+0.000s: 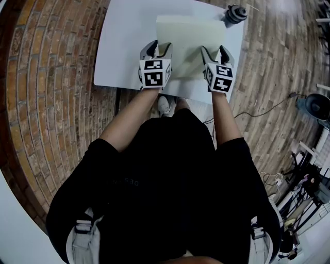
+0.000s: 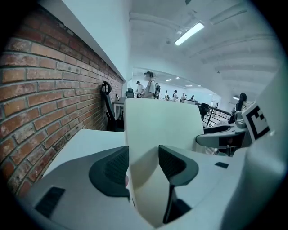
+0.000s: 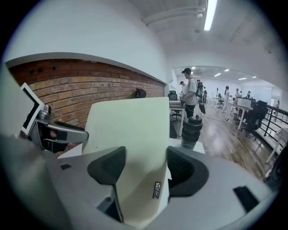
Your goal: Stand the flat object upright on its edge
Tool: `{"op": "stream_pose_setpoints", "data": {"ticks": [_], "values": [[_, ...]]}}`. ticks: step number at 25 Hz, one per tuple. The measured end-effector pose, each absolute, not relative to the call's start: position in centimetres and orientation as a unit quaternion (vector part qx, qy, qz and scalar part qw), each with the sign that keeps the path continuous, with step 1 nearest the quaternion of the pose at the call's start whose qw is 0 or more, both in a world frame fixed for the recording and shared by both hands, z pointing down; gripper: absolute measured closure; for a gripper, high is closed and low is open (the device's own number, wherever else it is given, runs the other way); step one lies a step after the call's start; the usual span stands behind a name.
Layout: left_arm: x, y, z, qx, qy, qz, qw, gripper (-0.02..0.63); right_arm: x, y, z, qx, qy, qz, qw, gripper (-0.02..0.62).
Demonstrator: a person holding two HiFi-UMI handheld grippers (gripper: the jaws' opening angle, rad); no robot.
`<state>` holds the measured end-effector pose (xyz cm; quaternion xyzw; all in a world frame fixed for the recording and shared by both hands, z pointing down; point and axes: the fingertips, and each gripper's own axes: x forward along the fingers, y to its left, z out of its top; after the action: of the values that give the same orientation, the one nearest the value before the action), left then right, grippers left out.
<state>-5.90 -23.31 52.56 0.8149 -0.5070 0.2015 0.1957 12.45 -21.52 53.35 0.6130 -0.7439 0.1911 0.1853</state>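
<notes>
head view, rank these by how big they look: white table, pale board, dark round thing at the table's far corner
1. white table
2. pale board, lying within the table's outline
3. dark round thing, clearly smallest

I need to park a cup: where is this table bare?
The widest bare table lies left of the board. A narrow strip runs along the near edge between the left gripper and right gripper, both clamped on the board. The far right corner is crowded: a dark weight sits beside the board.
</notes>
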Motion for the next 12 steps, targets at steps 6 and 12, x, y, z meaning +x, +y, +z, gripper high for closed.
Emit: {"op": "stream_pose_setpoints", "data": {"ticks": [6, 12], "values": [[-6.0, -23.5, 51.5, 0.826, -0.506, 0.183, 0.171, 0.388, 12.4, -21.5, 51.8, 0.620, -0.751, 0.158, 0.162, 0.302], [-6.1, -24.5, 50.9, 0.833, -0.506, 0.172, 0.144, 0.388, 12.1, -22.0, 50.9, 0.624, -0.755, 0.136, 0.147, 0.311]]}}
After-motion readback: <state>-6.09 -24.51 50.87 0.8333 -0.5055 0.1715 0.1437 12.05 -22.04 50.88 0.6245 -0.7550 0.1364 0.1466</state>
